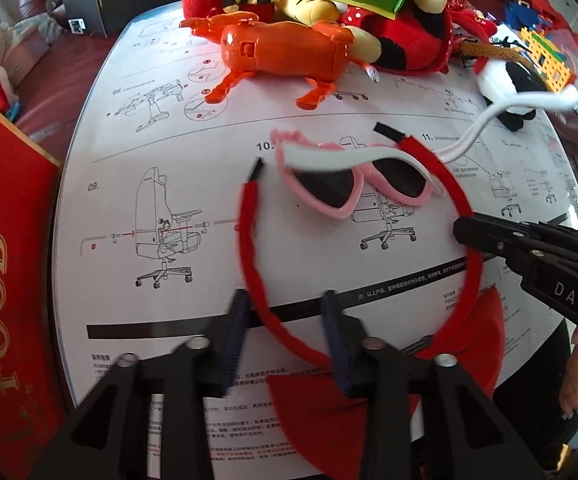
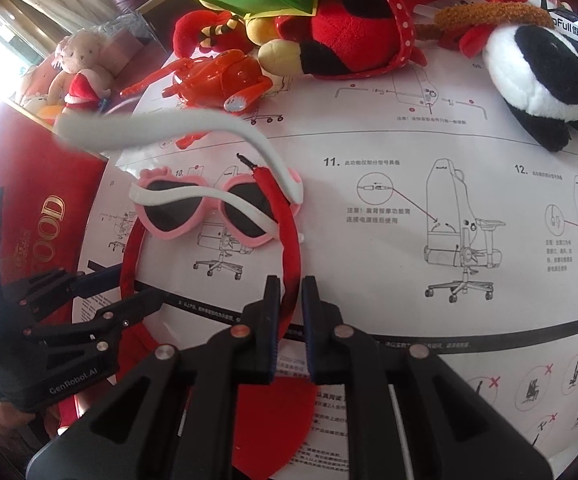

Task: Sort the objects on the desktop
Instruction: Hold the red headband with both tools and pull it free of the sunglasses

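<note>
"Left wrist view: what's biggest?"

"A white instruction sheet point(image 1: 129, 140) with chair drawings covers the surface. A red box point(image 1: 1, 280) lettered FOOD stands along its left edge. At the far side is a heap of toys: an orange plastic animal point(image 1: 289, 52) and, to the right, a plush panda point(image 2: 541, 76)."

"And the thing you're sorting?"

"The red headband point(image 1: 465, 200) is in the middle of the sheet, its open ends pointing toward the toys. Pink heart sunglasses point(image 1: 329, 200) with white arms rest across it."

"Your claws?"

"My right claw point(image 2: 291, 284) is clenched on the headband's right side, the band pinched between its pads. My left claw point(image 1: 285, 300) is released: its fingers straddle the left side of the band without pressing it."
</note>
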`<action>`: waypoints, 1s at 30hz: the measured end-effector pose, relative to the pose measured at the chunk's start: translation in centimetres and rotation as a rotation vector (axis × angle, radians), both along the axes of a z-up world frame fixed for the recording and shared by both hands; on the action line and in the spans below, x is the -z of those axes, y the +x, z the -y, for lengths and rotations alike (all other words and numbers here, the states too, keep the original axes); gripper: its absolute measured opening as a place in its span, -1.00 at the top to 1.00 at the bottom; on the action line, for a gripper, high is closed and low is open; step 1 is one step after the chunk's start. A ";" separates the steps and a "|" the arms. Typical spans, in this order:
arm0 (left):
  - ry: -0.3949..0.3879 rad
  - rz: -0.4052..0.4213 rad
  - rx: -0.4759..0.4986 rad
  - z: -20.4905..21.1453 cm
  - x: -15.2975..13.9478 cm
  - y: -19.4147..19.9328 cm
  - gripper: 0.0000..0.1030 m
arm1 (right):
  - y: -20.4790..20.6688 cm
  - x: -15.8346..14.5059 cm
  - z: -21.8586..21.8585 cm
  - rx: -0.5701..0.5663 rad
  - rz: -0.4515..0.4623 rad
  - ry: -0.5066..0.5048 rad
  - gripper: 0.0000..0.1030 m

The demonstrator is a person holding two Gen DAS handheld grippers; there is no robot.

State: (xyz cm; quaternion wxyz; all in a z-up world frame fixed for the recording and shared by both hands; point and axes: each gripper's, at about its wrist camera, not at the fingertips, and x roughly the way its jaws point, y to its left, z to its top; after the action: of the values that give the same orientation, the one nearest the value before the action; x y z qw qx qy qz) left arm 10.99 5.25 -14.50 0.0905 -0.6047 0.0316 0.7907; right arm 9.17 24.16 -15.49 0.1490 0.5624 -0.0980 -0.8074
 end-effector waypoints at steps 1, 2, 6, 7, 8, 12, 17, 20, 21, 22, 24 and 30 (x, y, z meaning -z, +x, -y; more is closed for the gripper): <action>0.007 0.002 -0.011 0.2 0.0 -0.1 0.64 | -0.1 0.0 0.0 0.001 -0.003 0.002 0.76; 0.016 0.005 -0.022 0.5 0.0 -0.2 0.69 | -0.2 0.0 -0.1 0.004 -0.004 0.001 0.76; 0.023 0.008 -0.031 0.7 -0.1 -0.3 0.71 | -0.6 0.0 -0.2 0.002 -0.012 0.001 0.75; 0.020 0.007 -0.029 0.7 -0.1 -0.3 0.71 | -0.6 0.0 -0.2 0.002 -0.013 0.001 0.75; 0.016 0.006 -0.028 0.6 -0.1 -0.3 0.71 | -0.7 0.0 -0.1 0.002 -0.014 0.001 0.75; 0.017 0.007 -0.036 0.5 -0.1 -0.2 0.74 | -0.7 -0.1 0.0 -0.006 -0.017 0.009 0.75; 0.024 -0.006 -0.056 0.9 -0.9 0.3 0.76 | -0.4 -0.3 -0.1 -0.010 -0.012 -0.007 0.80; 0.029 -0.026 -0.054 1.0 -1.8 0.9 0.76 | -0.3 -0.8 -0.6 0.006 -0.011 -0.042 0.82; 0.029 -0.034 -0.051 1.0 -2.1 1.2 0.76 | -0.2 -1.1 -0.6 0.007 -0.015 -0.050 0.82; 0.029 -0.043 -0.049 1.0 -2.5 1.4 0.76 | -0.1 -1.4 -0.6 0.007 -0.020 -0.054 0.82; 0.029 -0.062 -0.044 1.2 -3.3 1.9 0.76 | 0.3 -2.3 -0.4 0.003 -0.039 -0.053 0.82; 0.043 -0.116 -0.042 1.7 -5.7 2.9 0.76 | 1.2 -4.5 0.0 -0.006 -0.087 -0.056 0.82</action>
State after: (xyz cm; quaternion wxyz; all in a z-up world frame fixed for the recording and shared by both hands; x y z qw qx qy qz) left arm 13.92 3.55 -8.75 0.0851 -0.5564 0.0071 0.8265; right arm 10.39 24.12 -11.03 0.1713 0.5225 -0.1124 -0.8276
